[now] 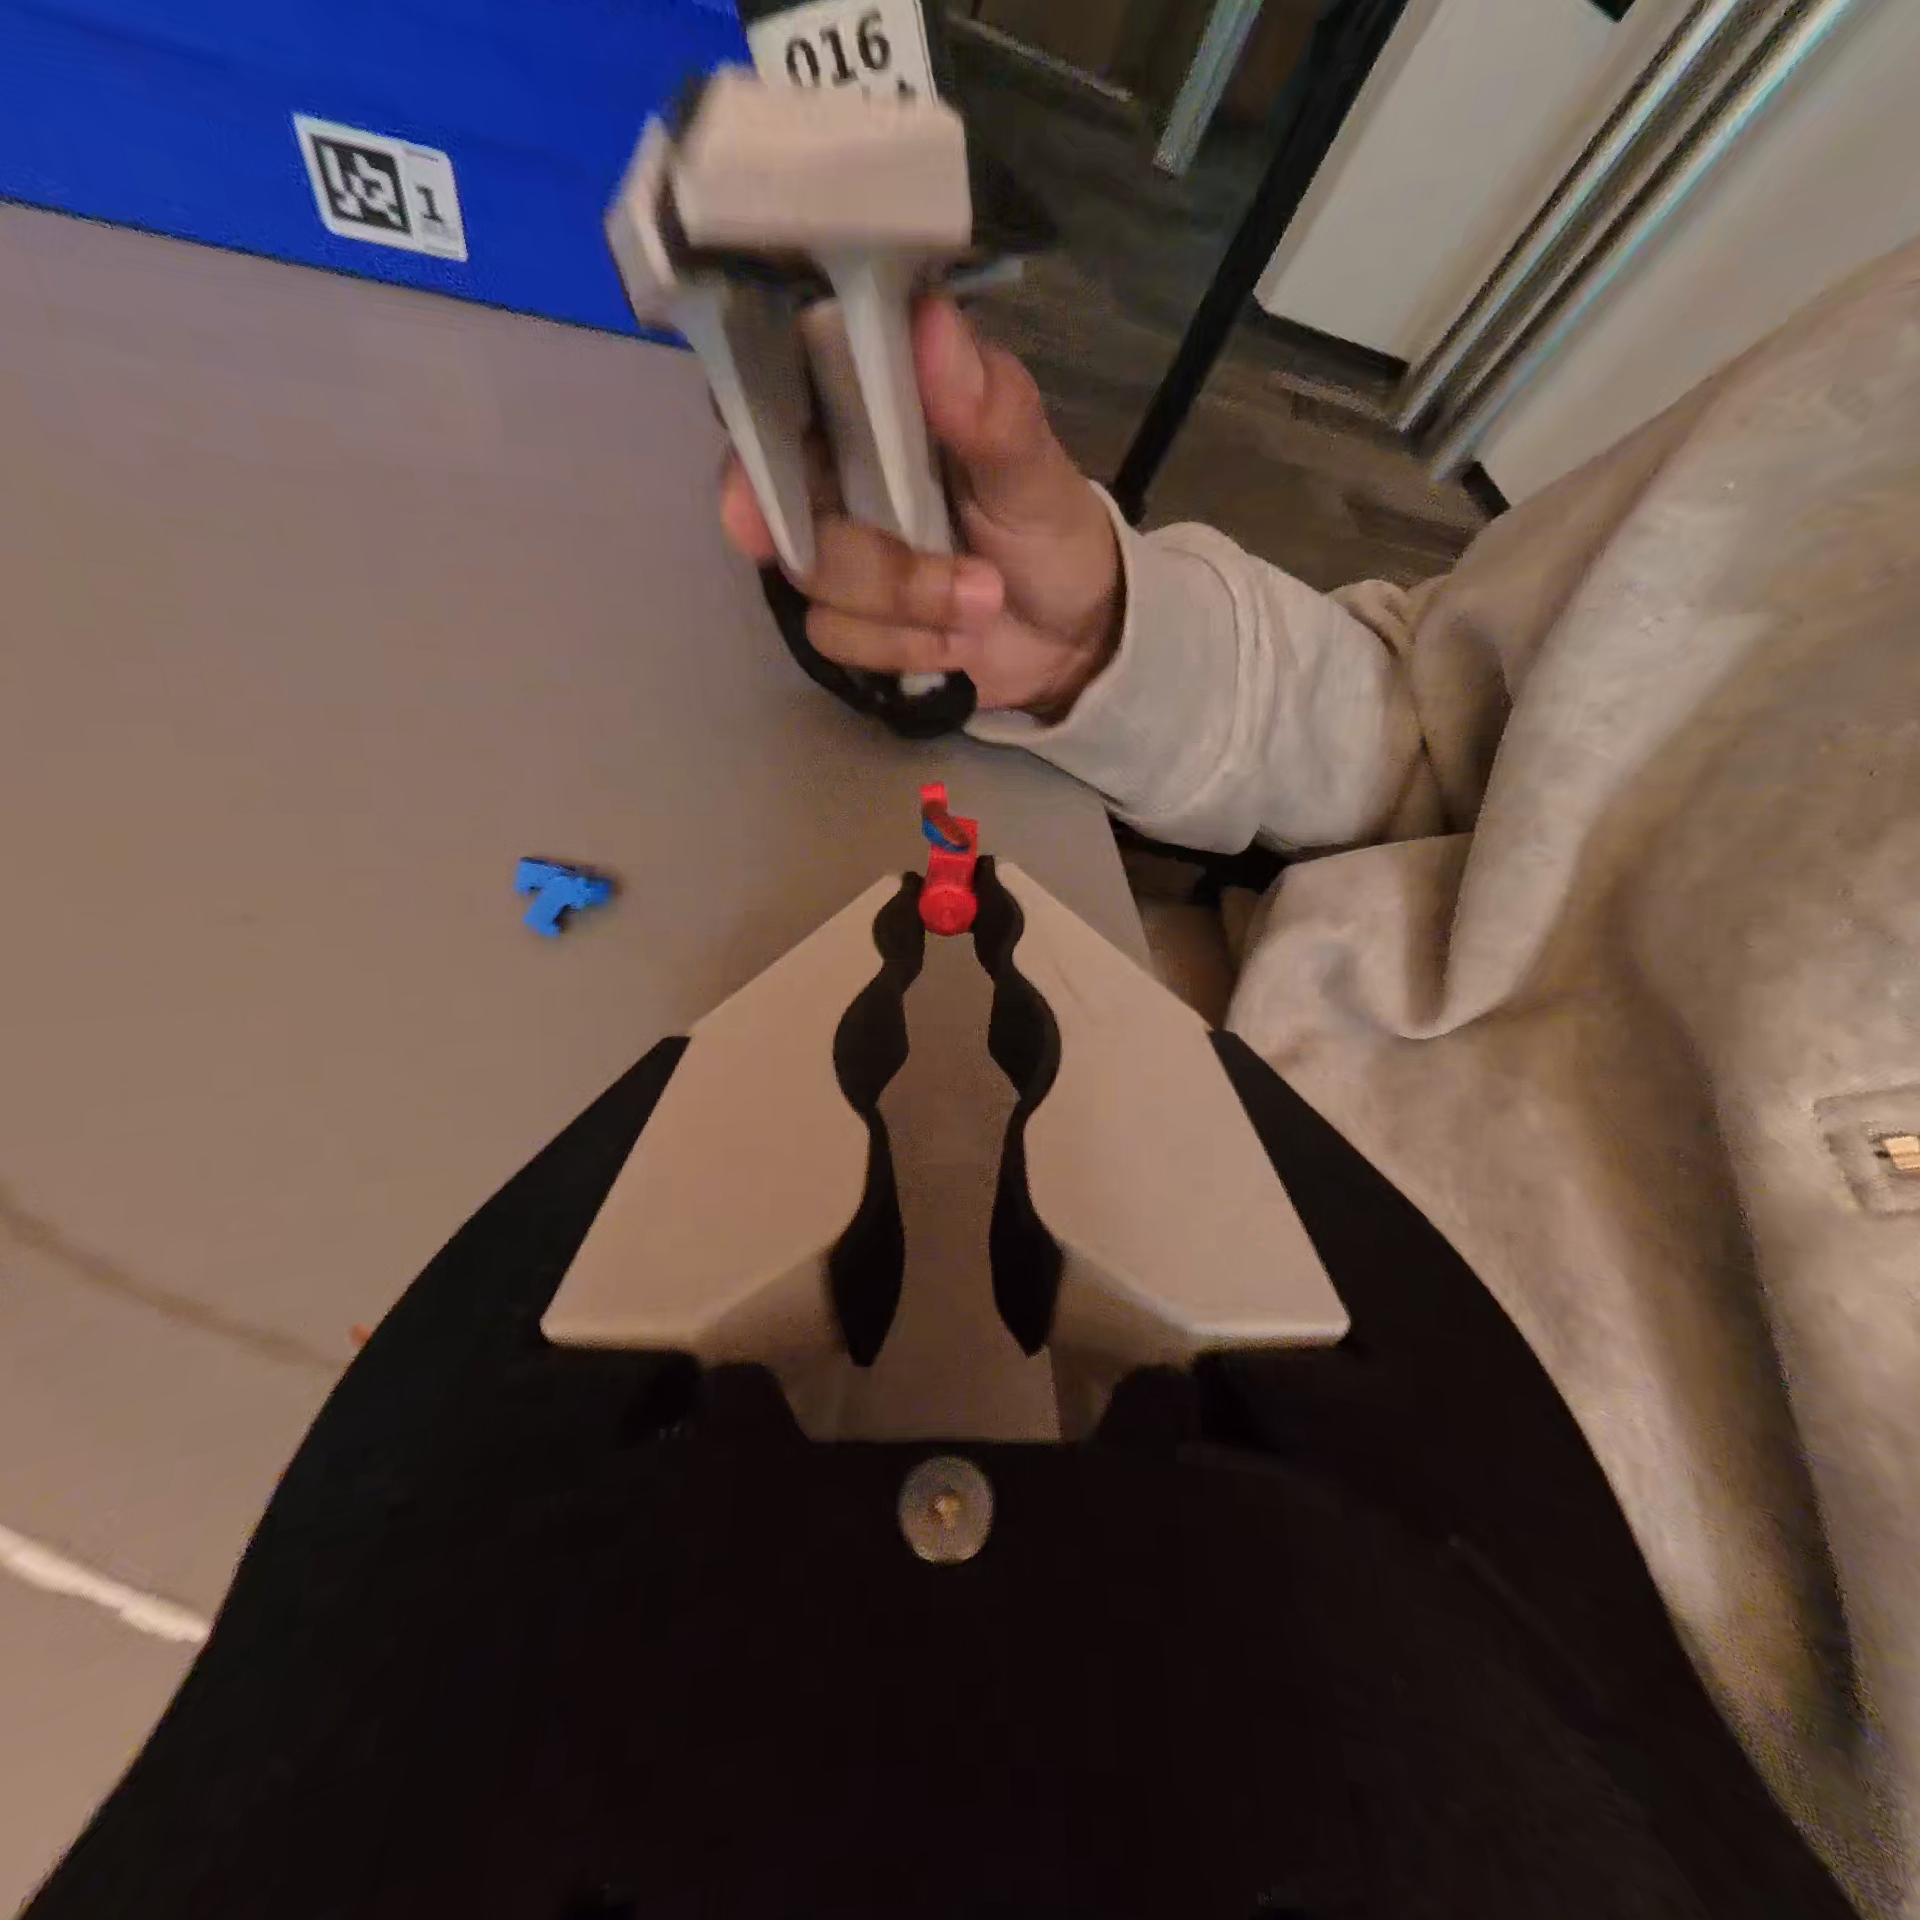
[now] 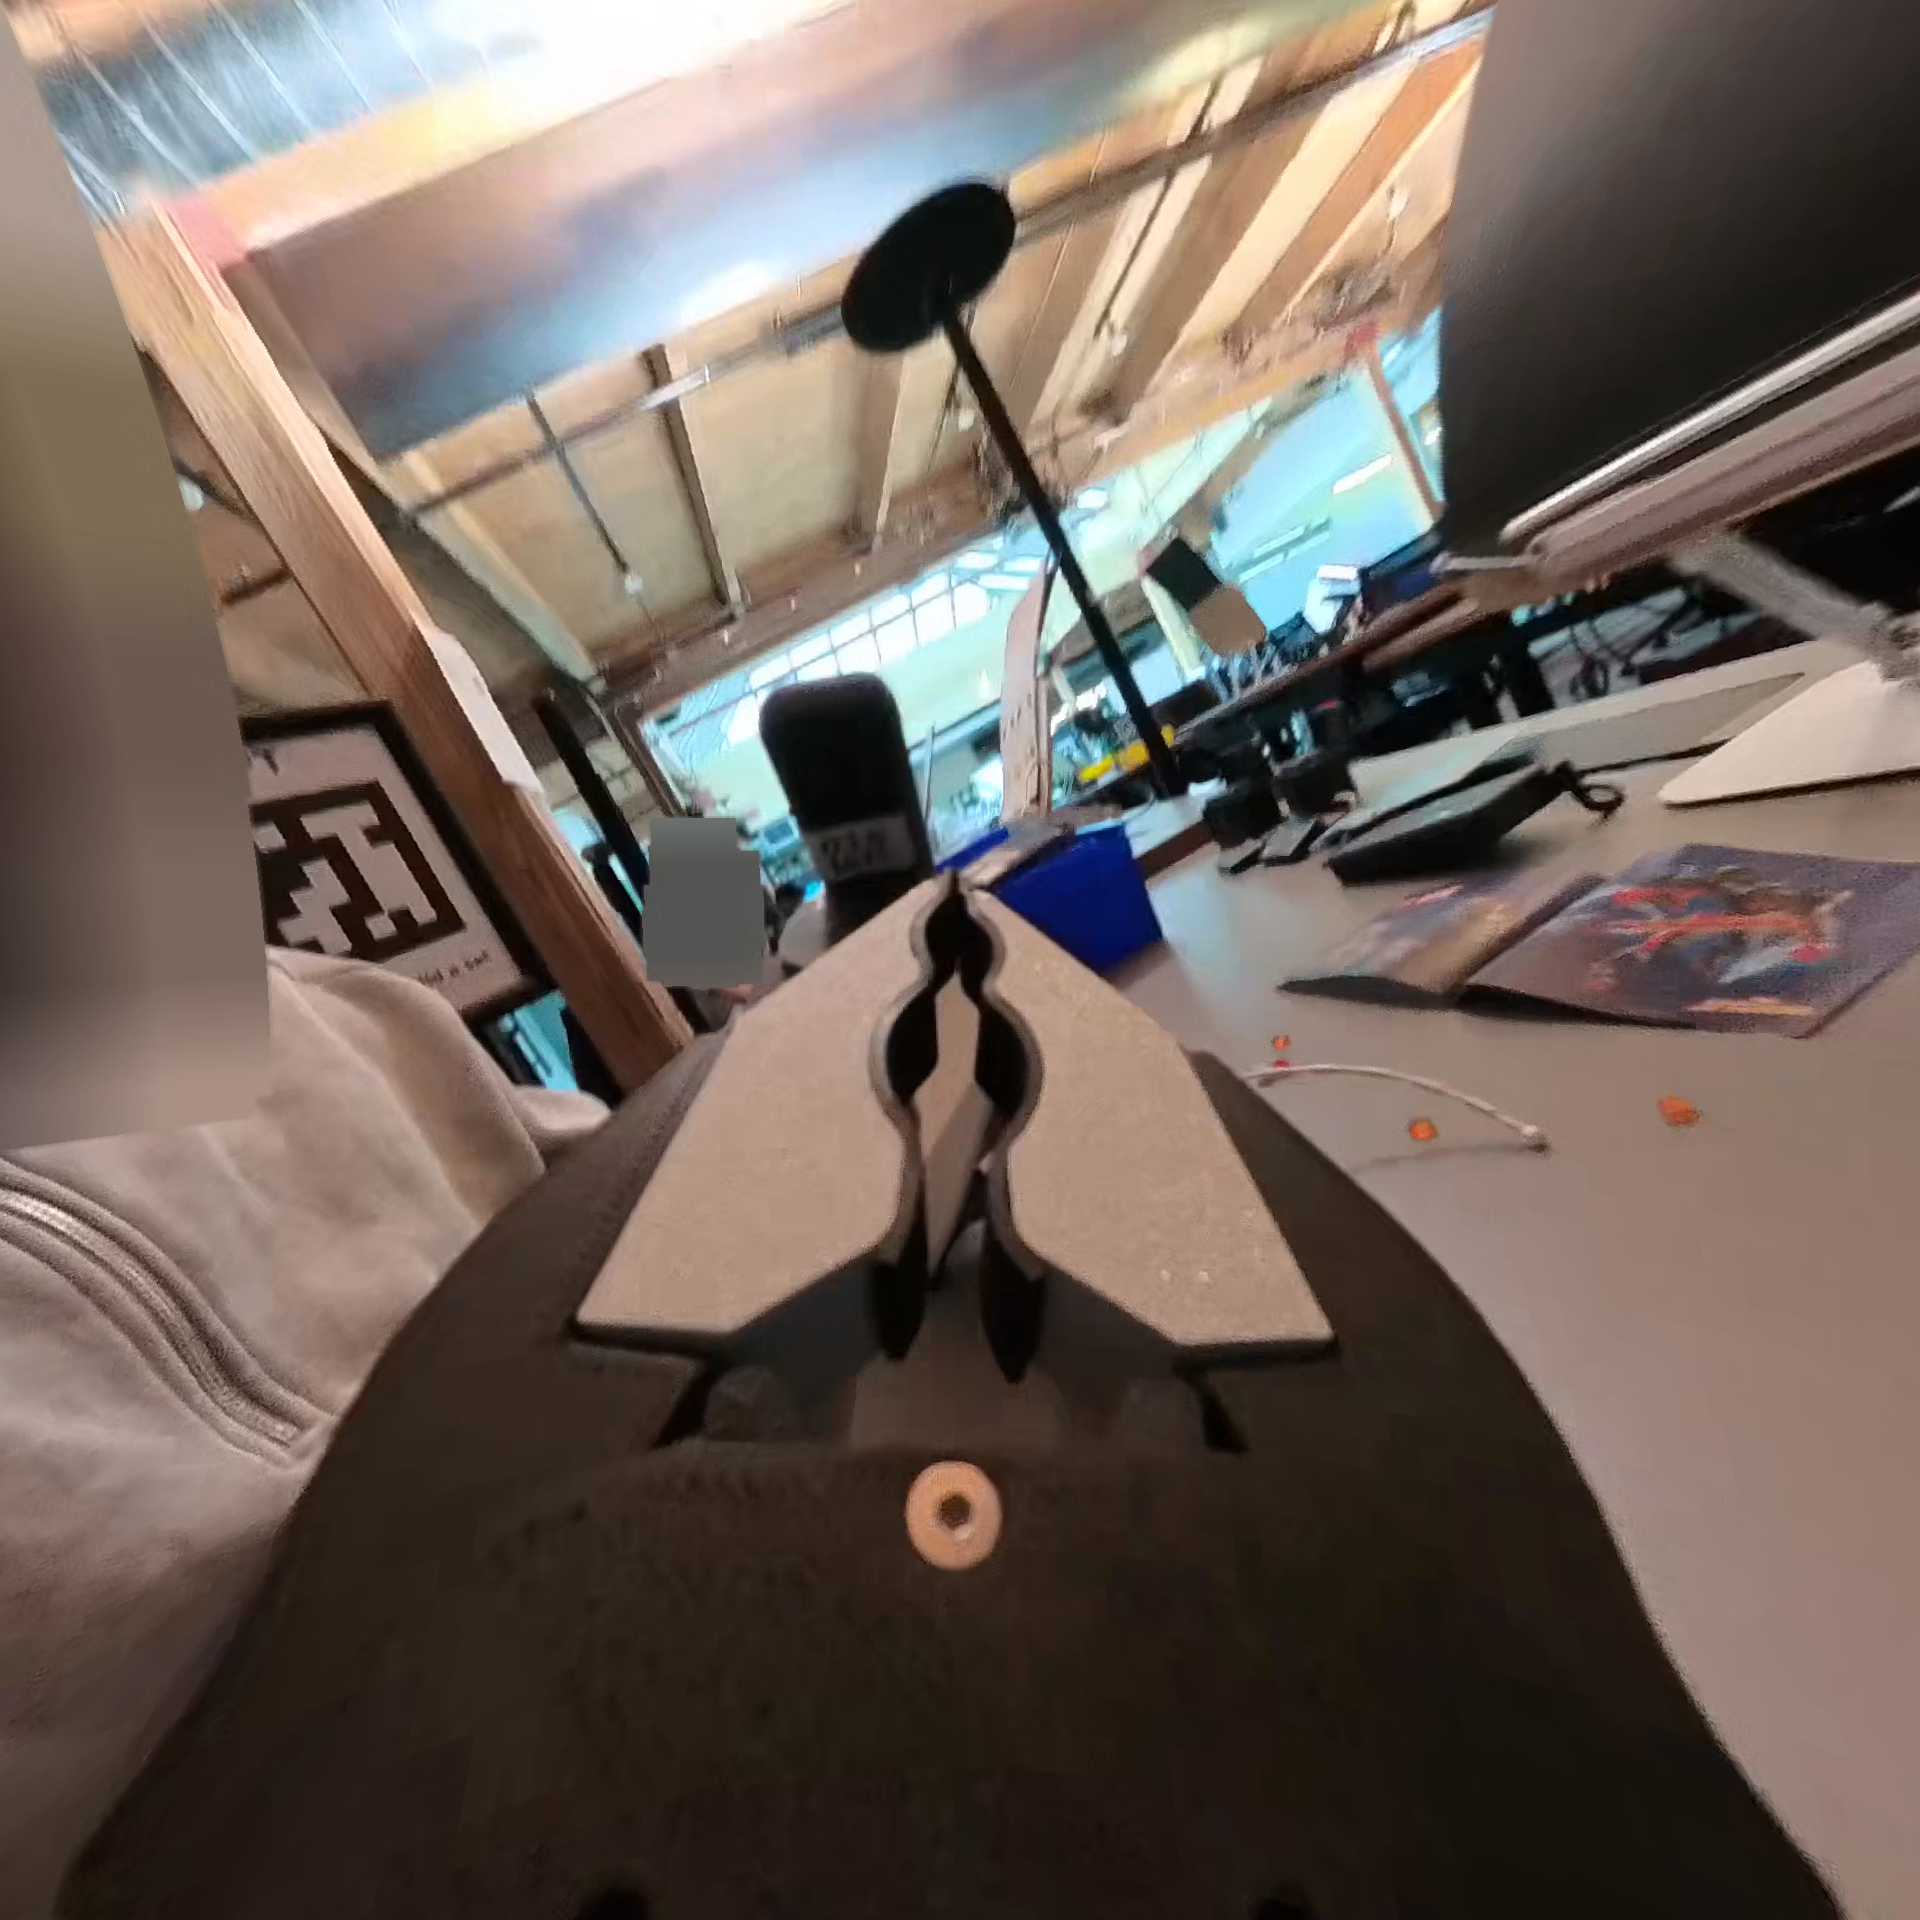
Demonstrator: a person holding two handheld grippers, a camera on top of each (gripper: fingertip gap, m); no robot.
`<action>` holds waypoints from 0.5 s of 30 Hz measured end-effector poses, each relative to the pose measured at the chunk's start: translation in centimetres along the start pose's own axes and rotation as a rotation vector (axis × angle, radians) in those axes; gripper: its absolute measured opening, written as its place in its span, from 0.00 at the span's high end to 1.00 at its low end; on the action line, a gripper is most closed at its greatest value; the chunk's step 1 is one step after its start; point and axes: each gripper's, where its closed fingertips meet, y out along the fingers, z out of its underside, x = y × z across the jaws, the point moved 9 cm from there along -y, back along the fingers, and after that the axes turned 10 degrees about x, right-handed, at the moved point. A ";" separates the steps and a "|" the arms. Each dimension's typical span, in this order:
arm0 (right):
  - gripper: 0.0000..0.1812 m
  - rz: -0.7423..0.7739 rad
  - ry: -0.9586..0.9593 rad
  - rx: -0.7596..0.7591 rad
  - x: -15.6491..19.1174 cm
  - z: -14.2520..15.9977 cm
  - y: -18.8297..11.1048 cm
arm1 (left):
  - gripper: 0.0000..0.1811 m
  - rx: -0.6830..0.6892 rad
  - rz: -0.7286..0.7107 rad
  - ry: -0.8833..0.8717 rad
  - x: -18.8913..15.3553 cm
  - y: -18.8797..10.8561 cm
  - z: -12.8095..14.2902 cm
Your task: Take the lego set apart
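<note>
**Left tongs pinching the little red lego bit, right tongs up in the air**

So the left tongs (image 1: 948, 896) are clenched on a small red lego assembly (image 1: 947, 868), nipped right at the tips and held just above the counter (image 1: 312, 623), near its edge. There's a spot of blue stuck in the red part, so my guess is there's still something left to pull off. A loose blue lego piece (image 1: 561, 891) lies on the counter off to the side, well apart from the red one; looks like it's already been separated.

The right tongs (image 2: 956, 888) are closed with nothing between them, pointing up toward the ceiling beams. From the left camera you can see the hand (image 1: 966, 561) holding them raised above the red piece, probably parked out of the way.

Only the right camera shows the open booklet (image 2: 1621, 935), the blue bin (image 2: 1081, 904) and some tiny orange bits (image 2: 1675, 1110) scattered on the counter. It never catches the lego itself.
</note>
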 end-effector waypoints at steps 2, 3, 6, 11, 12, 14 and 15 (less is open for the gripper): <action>1.00 0.039 -0.013 -0.020 -0.3 -0.4 -1.1 | 0.95 -0.027 0.037 -0.005 -0.4 0.0 -0.3; 1.00 0.056 -0.025 -0.006 -0.3 -0.4 -1.1 | 0.95 -0.039 0.028 -0.006 -0.3 -0.3 -0.4; 1.00 0.051 -0.038 0.041 -0.2 0.0 -0.4 | 0.95 -0.079 0.010 -0.039 0.7 -1.1 -0.2; 0.96 0.021 -0.080 0.148 0.2 1.0 1.1 | 0.95 -0.226 0.074 -0.090 1.1 -2.9 -0.5; 0.94 -0.007 -0.074 0.158 0.3 1.1 1.4 | 0.95 -0.242 0.092 -0.102 1.2 -3.1 -0.5; 0.90 -0.062 -0.055 0.174 0.5 1.4 1.8 | 0.95 -0.260 0.118 -0.113 1.2 -3.3 -0.5; 0.89 -0.076 -0.048 0.186 0.5 1.5 2.0 | 0.95 -0.262 0.121 -0.112 1.2 -3.3 -0.5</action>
